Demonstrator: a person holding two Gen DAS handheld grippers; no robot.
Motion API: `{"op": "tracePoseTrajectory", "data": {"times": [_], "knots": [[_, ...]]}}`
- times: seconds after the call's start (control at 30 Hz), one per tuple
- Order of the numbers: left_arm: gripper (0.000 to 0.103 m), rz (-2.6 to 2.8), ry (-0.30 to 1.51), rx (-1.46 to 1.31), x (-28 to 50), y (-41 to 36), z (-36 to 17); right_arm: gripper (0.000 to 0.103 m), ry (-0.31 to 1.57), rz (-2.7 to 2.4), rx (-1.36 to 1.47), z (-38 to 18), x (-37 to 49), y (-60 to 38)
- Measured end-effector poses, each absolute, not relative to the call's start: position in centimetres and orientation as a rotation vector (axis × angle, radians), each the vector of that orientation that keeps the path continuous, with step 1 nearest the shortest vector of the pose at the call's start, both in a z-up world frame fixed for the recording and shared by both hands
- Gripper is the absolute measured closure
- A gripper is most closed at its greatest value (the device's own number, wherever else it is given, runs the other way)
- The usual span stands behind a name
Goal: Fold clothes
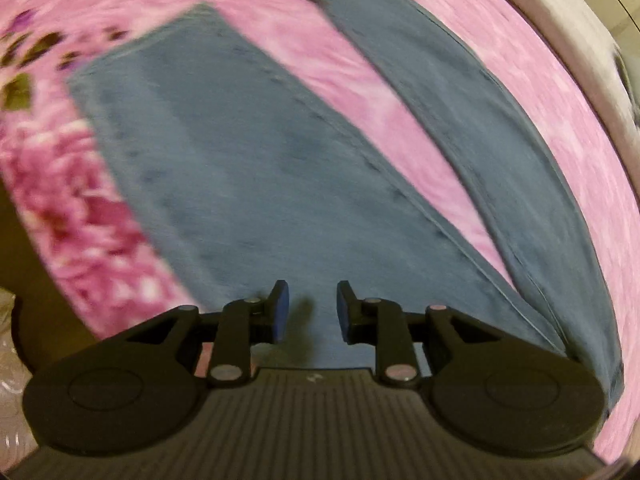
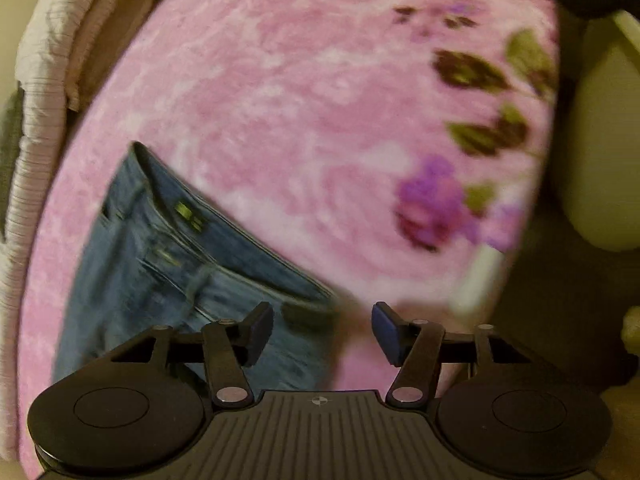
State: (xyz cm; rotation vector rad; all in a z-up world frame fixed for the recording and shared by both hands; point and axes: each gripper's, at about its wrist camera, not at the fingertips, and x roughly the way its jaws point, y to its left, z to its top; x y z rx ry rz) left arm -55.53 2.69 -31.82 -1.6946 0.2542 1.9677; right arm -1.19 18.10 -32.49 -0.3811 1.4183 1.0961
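A pair of blue jeans (image 1: 224, 152) lies flat on a pink flowered blanket (image 1: 304, 56), its two legs spread apart in the left wrist view. My left gripper (image 1: 312, 312) hovers over the wider leg with its jaws a little apart and nothing between the blue pads (image 1: 282, 312). In the right wrist view the jeans' waistband (image 2: 224, 236) with its label lies at the lower left. My right gripper (image 2: 322, 332) stands wide open above the waistband's corner, holding nothing. Both views are blurred.
The pink blanket (image 2: 304, 120) covers a bed. A pale ribbed fabric (image 2: 36, 80) lies bunched along the bed's far edge, also seen as a white strip (image 1: 560, 8). Beyond the bed's side are a dark floor and a pale rounded object (image 2: 600, 160).
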Motion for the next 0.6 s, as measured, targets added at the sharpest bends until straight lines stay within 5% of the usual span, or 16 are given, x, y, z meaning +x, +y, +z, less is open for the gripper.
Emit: {"op": "tracePoseTrajectory", "data": {"times": [0.23,0.3,0.6], "knots": [[0.077,2.144,-0.001,-1.750,-61.1,-3.5,-32.9,0.044,1.486,1.057,-0.269,-34.6,-2.6,17.3],[0.076,2.204,-0.042,-1.727,-62.9,-4.3,-33.4,0.059,1.445,1.055,-0.329,-34.3,-3.6,17.9],[0.072,2.320,-0.299,-1.686,-68.2,-5.5,-36.7,0.057,1.497,1.034,-0.281,-34.9,-3.1,17.6]]}}
